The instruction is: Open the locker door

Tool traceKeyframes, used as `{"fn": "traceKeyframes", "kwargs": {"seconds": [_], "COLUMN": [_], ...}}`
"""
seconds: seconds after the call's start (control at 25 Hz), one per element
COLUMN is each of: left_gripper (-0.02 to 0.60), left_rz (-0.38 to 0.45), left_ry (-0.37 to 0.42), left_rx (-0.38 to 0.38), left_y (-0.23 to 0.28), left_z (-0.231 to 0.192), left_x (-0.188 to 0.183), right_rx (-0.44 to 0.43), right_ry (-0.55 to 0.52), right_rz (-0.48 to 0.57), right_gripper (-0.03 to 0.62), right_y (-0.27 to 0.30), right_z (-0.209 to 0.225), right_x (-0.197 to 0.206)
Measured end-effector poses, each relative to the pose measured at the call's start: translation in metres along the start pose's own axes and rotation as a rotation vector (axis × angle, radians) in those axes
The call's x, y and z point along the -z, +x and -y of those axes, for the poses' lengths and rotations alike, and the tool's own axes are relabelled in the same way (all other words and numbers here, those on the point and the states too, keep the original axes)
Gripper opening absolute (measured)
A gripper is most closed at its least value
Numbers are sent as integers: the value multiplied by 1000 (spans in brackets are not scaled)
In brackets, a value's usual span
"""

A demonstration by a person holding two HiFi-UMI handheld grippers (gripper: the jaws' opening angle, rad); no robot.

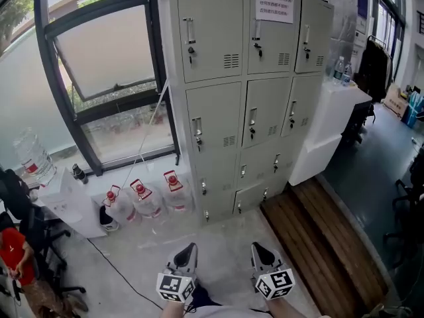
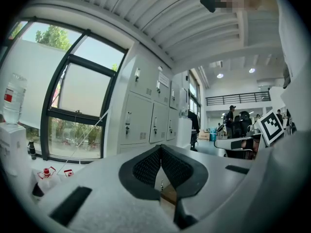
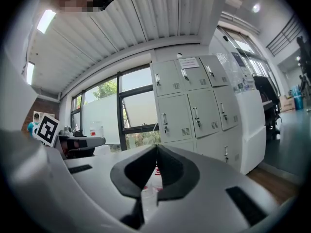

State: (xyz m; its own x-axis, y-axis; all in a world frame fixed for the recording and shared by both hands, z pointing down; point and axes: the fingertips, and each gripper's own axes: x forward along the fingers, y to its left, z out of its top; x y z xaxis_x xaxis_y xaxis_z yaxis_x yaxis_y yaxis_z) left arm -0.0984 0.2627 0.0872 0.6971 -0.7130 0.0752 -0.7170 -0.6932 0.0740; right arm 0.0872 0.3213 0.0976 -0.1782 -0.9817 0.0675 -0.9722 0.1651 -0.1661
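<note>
Office floor [image 1: 222, 240], lockers [image 1: 248, 91] all shut, water jugs [image 1: 142, 201] beside

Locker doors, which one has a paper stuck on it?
The top row's middle door, alone carrying a white notice; the rest are bare.

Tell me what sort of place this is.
Probably a locker corner in an office or similar workplace: a bank of grey metal lockers stands beside a large window, and big water jugs sit on the floor.
</note>
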Motion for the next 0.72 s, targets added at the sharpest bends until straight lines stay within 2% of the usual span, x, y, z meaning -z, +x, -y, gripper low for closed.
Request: {"fn": "traceKeyframes", "kwargs": {"seconds": [0.2,0.4,0.52,0.6,0.72], "left_gripper": [8,8,8,8,8], "left_rz": [-6,-4,-5,4,0], "left_ry": [3,61,32,13,-1], "left_rx": [64,133,119,98,58], "left_y": [70,128,152,164,183], "left_z": [-76,-151,-181,-187,-192], "left_x": [-18,-46,-54,-55,-53], "right_rx": [53,87,96,94,68], "right_ry": [-36,-20,-39,-71,-47], "right_rz": [11,49,60,59,50], "right_gripper": [12,12,12,12,12], "right_y": [100,201,235,247,267], "right_z": [0,-5,-2,6,23], "right_x": [-17,-36,-47,-54,-54]}}
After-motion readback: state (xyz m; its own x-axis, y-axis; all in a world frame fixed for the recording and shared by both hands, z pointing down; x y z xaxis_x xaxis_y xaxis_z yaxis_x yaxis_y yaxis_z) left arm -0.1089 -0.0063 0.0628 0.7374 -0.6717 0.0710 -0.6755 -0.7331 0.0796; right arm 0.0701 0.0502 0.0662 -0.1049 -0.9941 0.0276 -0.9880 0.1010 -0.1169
